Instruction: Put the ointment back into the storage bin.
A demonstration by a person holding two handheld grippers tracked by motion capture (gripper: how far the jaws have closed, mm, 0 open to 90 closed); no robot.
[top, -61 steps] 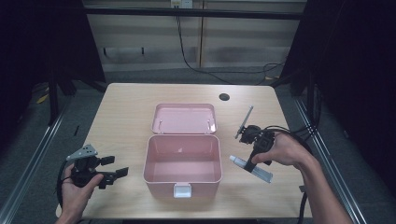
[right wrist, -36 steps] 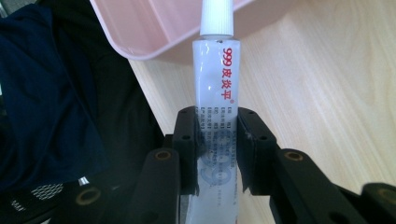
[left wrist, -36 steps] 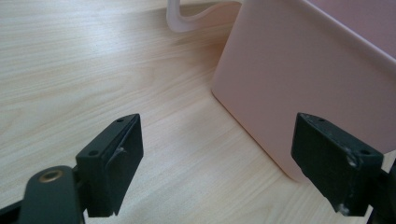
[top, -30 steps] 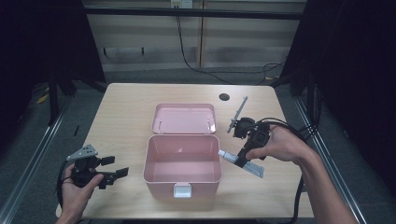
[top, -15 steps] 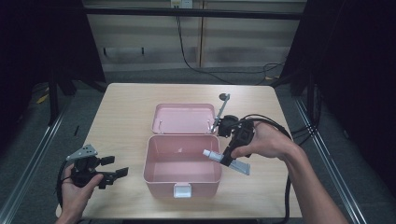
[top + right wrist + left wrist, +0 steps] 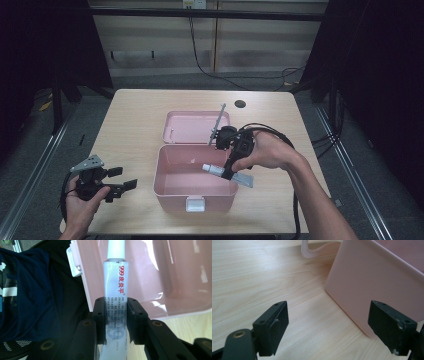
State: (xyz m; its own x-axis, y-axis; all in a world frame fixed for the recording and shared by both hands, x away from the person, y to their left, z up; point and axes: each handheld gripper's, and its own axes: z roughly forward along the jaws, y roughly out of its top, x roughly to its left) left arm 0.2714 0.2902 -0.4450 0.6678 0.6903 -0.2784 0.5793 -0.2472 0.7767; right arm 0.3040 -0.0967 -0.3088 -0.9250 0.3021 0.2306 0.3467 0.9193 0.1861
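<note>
tube [image 6: 116, 287] | pale blue, white cap, red print | right fingers [image 6: 116, 320] clamp it | left fingers [image 6: 332, 325] spread, empty

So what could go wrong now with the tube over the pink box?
The right gripper pinches the tube near its flat tail, so the long cap end could swing or slip loose. The tail still hangs over the pink box rim at the right wall; dropped now, it might catch there or land on the table. The left gripper is open beside the box, so nothing steadies it.
</note>
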